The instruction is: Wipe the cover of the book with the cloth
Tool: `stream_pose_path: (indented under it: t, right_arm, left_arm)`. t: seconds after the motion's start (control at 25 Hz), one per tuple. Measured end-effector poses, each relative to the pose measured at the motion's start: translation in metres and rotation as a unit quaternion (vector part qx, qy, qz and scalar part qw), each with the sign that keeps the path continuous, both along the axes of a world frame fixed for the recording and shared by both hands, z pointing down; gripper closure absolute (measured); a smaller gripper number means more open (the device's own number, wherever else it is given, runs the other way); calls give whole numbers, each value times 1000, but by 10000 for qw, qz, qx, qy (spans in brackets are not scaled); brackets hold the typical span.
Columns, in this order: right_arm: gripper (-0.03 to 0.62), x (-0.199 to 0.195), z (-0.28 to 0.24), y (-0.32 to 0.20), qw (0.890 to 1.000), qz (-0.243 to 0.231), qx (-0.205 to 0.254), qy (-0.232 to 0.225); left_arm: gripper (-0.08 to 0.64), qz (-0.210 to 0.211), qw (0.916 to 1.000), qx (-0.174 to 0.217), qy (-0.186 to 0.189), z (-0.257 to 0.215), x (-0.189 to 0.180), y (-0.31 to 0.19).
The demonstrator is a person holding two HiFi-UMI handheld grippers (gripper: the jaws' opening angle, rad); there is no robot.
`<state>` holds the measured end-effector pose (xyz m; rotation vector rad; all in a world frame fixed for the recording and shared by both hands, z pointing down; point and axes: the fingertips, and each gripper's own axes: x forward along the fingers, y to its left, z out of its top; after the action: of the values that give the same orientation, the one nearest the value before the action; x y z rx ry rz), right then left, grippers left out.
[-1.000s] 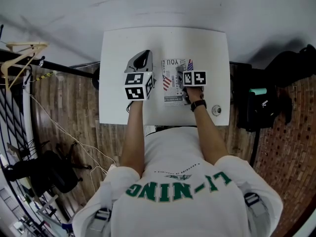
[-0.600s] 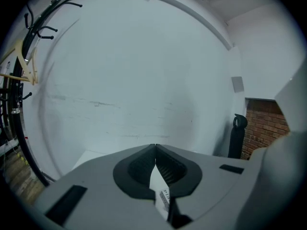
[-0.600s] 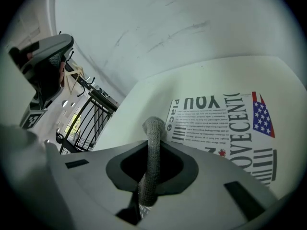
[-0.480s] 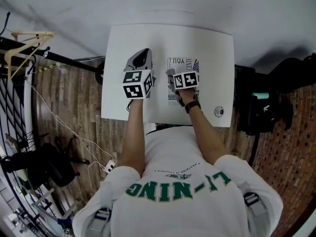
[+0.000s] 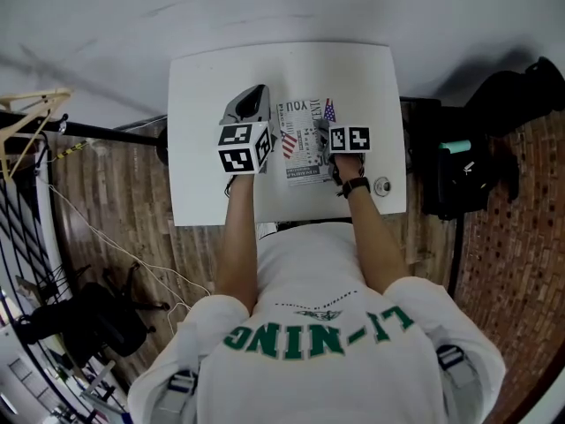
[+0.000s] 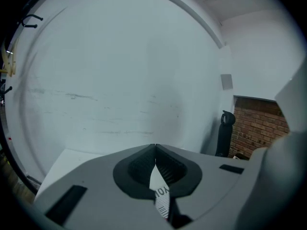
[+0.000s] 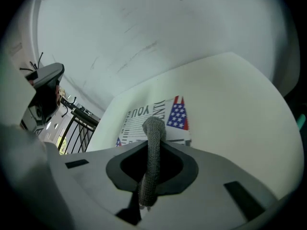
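A pale grey wall backs the room, with wood planks on the floor to the left and a brick pattern to the right, where a black bag sits. The white tabletop carries a printed book lying flat near its middle. The left claw sits just beside the book's left edge, tips pressed together with nothing between them. The right claw is clamped on a grey knitted cloth over the cover. A small round object lies near the tabletop's right edge.
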<state>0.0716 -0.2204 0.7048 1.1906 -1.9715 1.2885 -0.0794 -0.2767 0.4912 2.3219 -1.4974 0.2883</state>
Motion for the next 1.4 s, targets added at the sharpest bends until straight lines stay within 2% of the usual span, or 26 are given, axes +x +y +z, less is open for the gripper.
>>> stream_pose_path:
  t: [0.2,0.4,0.56,0.8,0.96,1.12,1.28,1.4]
  right_arm:
    - [552,39,0,-2,9988,489,4,58]
    - [552,43,-1,0,9985,460,48,291]
    - [551,15,-5,3,9997,197,33,113]
    - [551,-71,-13,24,9962,-851,35,-156]
    - [551,-112,-13,36,9912,-1294,27,-274]
    - [551,-121,-2,45,9896,-1428,-73,-179]
    - [551,-110,3,49,9922,-1166,-173,-396]
    - [551,-90,3,45,9946,-958,-144,-365]
  left_arm:
    - [554,201,9998,11,-2,0,16,-3]
    - [554,174,9998,27,-11,-2,15,0]
    - [554,14,10000,26,-28,-2,0,6]
    - [554,-273,9996,-11,-57,0,-23,18]
    - [554,-398,9992,-12,-94,-1,-36,24]
    - [554,-474,9988,-25,-130,0,-43,31]
    - [554,-452,9989,3,-111,-3,-40,33]
    - [554,-341,9994,17,-89,-3,-29,29]
